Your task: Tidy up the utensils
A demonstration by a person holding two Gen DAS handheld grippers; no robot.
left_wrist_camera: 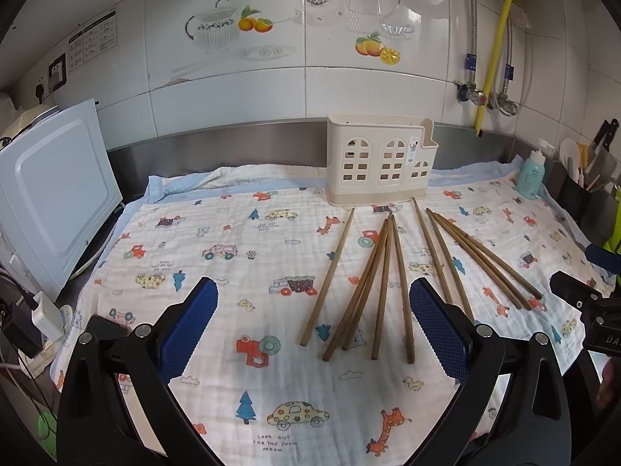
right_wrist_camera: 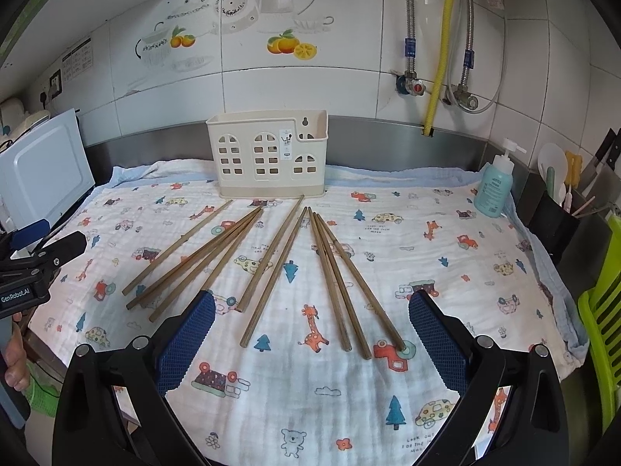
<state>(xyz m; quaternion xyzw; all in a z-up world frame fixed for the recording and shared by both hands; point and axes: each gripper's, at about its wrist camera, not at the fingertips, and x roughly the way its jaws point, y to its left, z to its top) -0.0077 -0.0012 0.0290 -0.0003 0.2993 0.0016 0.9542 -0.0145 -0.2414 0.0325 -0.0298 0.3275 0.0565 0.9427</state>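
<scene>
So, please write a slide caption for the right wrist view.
Open right tool above wooden chopsticks on printed cloth, before cream holder.

**Bright, even light; heavy fisheye bend**

Both views are sharp and well lit. Glare sits on the glossy tiles (left_wrist_camera: 388,11) at upper right of the left view. Shadows on the cloth (right_wrist_camera: 295,388) are faint and soft. Frame corners go black, and straight edges curve toward the rims.
</scene>
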